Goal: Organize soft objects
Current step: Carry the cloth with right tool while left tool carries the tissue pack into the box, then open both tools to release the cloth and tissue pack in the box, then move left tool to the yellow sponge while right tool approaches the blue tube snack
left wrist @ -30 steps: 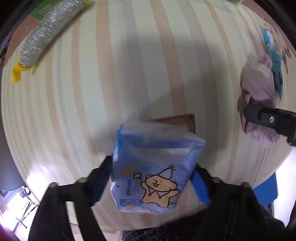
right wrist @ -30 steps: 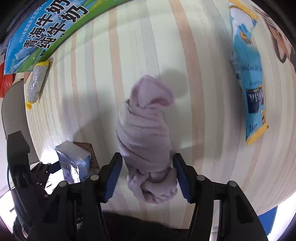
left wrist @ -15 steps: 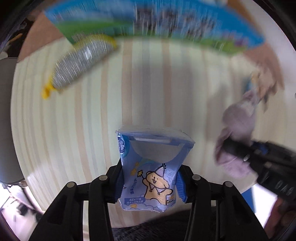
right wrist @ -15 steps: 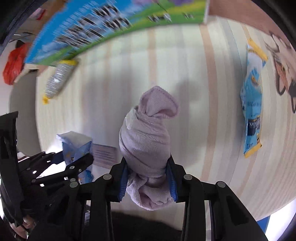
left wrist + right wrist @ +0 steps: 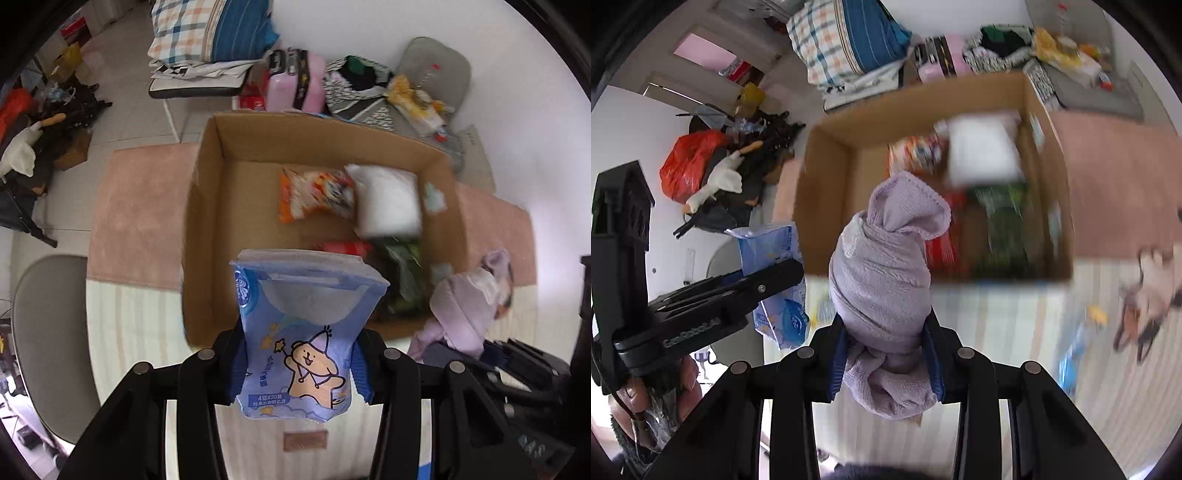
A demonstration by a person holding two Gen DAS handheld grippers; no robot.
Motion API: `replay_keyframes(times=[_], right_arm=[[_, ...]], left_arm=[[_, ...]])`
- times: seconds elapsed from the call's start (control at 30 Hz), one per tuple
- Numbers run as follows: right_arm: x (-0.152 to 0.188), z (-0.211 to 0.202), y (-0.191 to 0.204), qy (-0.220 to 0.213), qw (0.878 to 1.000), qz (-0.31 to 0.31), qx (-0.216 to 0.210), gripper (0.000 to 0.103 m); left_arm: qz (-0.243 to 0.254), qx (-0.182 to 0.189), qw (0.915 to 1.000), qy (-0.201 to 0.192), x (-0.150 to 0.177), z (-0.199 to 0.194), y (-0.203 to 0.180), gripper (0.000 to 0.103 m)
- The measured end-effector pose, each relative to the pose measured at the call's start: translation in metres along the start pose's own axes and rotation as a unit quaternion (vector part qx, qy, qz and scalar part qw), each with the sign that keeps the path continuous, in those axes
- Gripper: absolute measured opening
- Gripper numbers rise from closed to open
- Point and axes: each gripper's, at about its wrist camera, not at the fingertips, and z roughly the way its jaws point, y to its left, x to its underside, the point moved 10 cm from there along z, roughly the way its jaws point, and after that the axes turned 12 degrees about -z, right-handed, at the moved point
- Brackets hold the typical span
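Item 1: blue tissue pack [image 5: 299, 332], printed with a cartoon bear, is being clamped at its lower half between the blue pads of the left gripper [image 5: 297, 369]; its upper half is being held out beyond the fingertips, in front of the cardboard box [image 5: 207, 206].

Item 2: rolled lilac towel [image 5: 886, 280] is being pinched near its base by the closed right gripper [image 5: 886, 365], its folded tip being pointed toward the same box.

Box contents are being shown blurred: an orange snack bag [image 5: 314, 195], a white packet [image 5: 388, 203]. A pink rug [image 5: 140, 210] is being covered by the box.
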Motion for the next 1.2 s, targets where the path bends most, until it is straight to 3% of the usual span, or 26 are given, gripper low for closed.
replay_keyframes(times=[0.2,0.53,0.63,0.7,0.73,0.83,0.97,1.03,1.1,1.2], right_arm=[[-0.051,0.054,0.002,0.024,1.0,0.008,-0.009,0.038],[-0.047,0.154,-0.005,0.086,0.996,0.004,0.007,0.038],[-0.047,0.171,-0.006,0.11,0.994,0.002,0.012,0.044],[-0.051,0.175,-0.004,0.112,0.994,0.003,0.012,0.079],[-0.053,0.174,-0.004,0.11,0.994,-0.001,0.016,0.085],[-0.056,0.168,-0.003,0.108,0.994,-0.007,0.026,0.087],[-0.057,0.154,-0.003,0.106,0.993,-0.009,0.047,0.087],[-0.055,0.144,-0.005,0.104,0.992,-0.012,0.067,0.087],[-0.049,0.13,-0.013,0.099,0.991,-0.015,0.091,0.102],[-0.045,0.105,-0.02,0.077,0.989,-0.015,0.122,0.103]], left_arm=[[-0.023,-0.034,0.9967,0.071,-0.03,0.055,0.03,0.043],[-0.013,-0.075,0.9882,0.133,-0.027,0.115,0.044,0.047],[-0.025,-0.062,0.9859,0.153,-0.022,0.12,0.045,0.053],[-0.029,-0.057,0.9871,0.147,-0.023,0.116,0.046,0.067],[-0.027,-0.06,0.9886,0.136,-0.024,0.11,0.047,0.069],[-0.021,-0.057,0.9907,0.121,-0.023,0.098,0.046,0.075],[-0.012,-0.055,0.9946,0.087,-0.02,0.071,0.039,0.091],[-0.011,-0.057,0.9961,0.067,-0.018,0.056,0.037,0.092],[-0.009,-0.065,0.9969,0.044,-0.014,0.041,0.036,0.093],[-0.01,-0.074,0.9971,0.014,-0.011,0.027,0.034,0.093]])
